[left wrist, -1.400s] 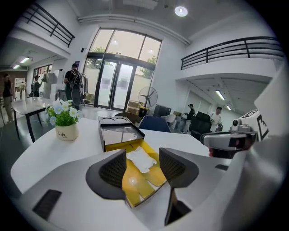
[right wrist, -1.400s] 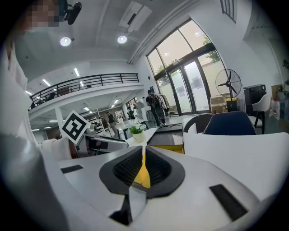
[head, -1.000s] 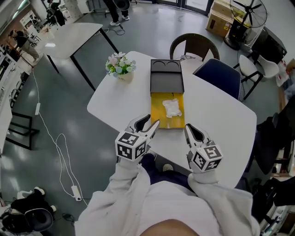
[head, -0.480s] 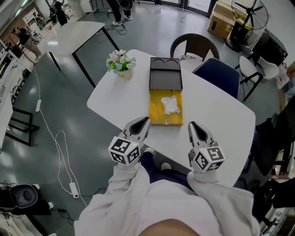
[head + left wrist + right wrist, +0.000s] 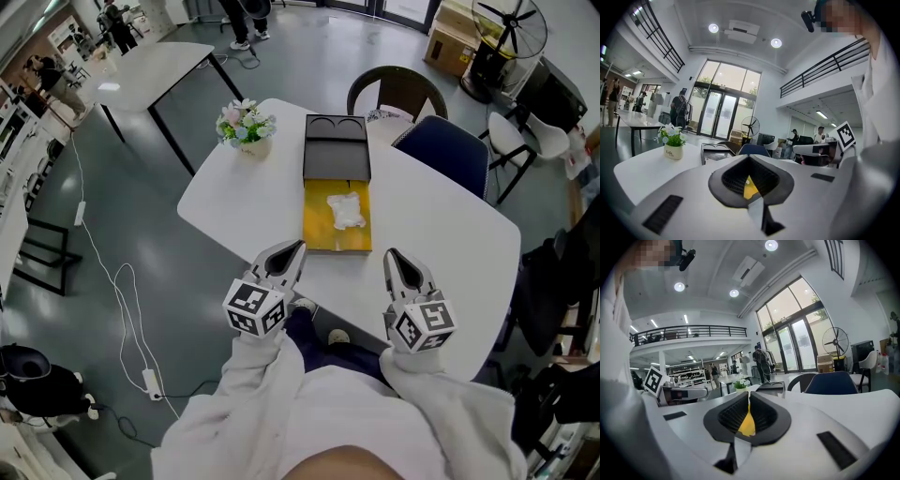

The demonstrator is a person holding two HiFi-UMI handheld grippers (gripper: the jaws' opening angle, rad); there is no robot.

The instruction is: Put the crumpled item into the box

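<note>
Resting inside the yellow box point(image 5: 323, 236) at mid-frame, the crumpled white item point(image 5: 346, 212) seems already delivered; left claw point(image 5: 287, 254), just closed, and right claw point(image 5: 399, 263) hover pressed together, empty, near the lower edge of the worktop point(image 5: 441, 234), so only withdrawal likely remains.

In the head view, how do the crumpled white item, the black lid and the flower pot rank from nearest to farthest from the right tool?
Counted from the right tool:
1. the crumpled white item, ahead and a little left, lying in the yellow box.
2. the black lid, at the far end of that box.
3. the flower pot, farthest, off to the left.
</note>
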